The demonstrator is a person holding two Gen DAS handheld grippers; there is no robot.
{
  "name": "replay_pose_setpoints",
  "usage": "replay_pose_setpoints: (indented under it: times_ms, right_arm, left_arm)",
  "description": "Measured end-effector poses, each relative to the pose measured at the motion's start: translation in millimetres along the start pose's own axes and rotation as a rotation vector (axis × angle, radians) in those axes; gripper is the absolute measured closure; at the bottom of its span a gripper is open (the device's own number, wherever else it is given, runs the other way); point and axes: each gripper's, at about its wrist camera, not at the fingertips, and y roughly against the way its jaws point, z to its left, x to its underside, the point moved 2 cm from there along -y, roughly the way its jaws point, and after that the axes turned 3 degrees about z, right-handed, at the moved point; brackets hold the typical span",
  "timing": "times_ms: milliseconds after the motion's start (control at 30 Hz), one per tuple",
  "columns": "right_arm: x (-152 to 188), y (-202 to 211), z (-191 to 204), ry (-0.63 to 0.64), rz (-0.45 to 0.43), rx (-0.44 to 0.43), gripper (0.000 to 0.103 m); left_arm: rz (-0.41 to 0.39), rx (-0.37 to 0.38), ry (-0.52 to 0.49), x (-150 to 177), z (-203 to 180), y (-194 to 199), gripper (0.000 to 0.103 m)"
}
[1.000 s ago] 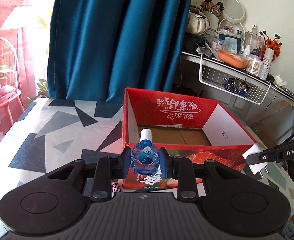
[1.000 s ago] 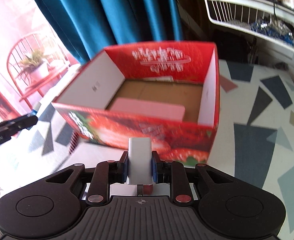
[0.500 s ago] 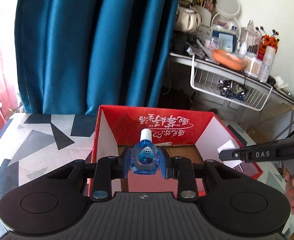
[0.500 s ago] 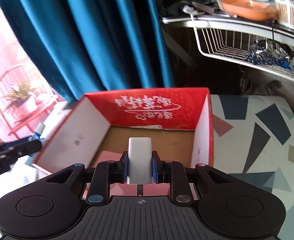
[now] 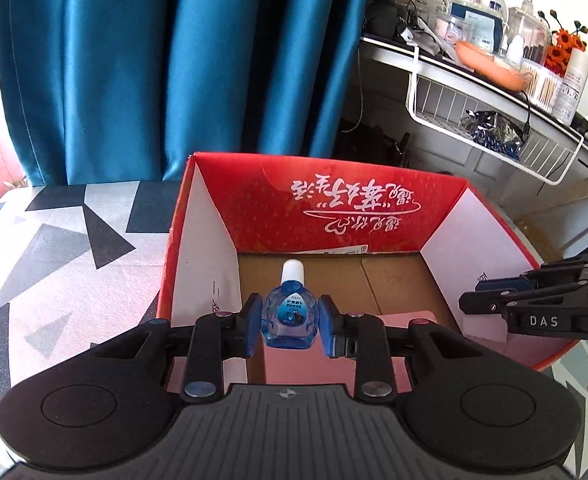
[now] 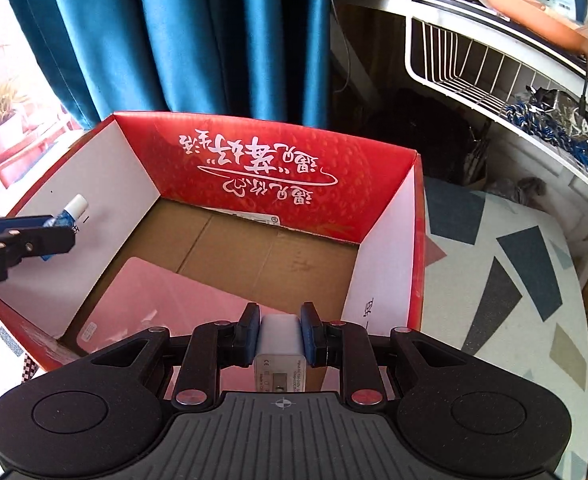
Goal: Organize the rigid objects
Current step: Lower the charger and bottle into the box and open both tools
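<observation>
Both claws hang over the red box [image 5: 377,216], each carrying something to drop in. The left claw [image 5: 290,320] pinches a small blue bottle [image 5: 290,316], white cap pointing away from the hand toward the box's far wall, so its long axis runs along the fingers. It sits above the near left part of the box, close to the left wall. The right claw [image 6: 280,334] is clamped on a white charger [image 6: 280,340], its long axis also along the fingers; it hovers above the near right part of the box, just inside the near wall. A pink card [image 6: 142,304] lies flat on the box floor below, toward the near side. Both items look ready for release, and neither hand is clearly the nearer to the floor
</observation>
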Motion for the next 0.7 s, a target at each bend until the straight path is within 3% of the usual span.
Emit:
replay_pose_setpoints:
  times_ms: [133,267,333,400,500,533,700]
  right_arm:
    - [-1,1,0,-0.01,-0.018,-0.004,0.082]
    - [0,16,-4,-0.047,-0.078,-0.054,0.07]
    - [0,25,-4,-0.051,-0.105,-0.059,0.053]
    - [1,37,-4,-0.062,-0.146,-0.063,0.023]
    - [5,57,-6,-0.081,-0.207,-0.07,0.004]
    - [7,64,-6,-0.088,-0.225,-0.071,0.001]
    - [26,97,-5,-0.106,-0.305,-0.086,0.0]
  left_arm:
    - [0.001,0.01,-0.011,-1,-1,0,0.063]
    - [-0.013,0.02,-0.025,-1,-4,8,0.046]
    - [-0.027,0.024,-0.03,-2,-5,16,0.038]
    - [-0.045,0.039,-0.027,-2,-5,26,0.021]
    - [-0.078,0.056,-0.017,-1,-2,44,0.007]
    - [-0.087,0.059,-0.016,0,-1,52,0.006]
    - [-0.1,0.034,0.006,12,5,84,0.0]
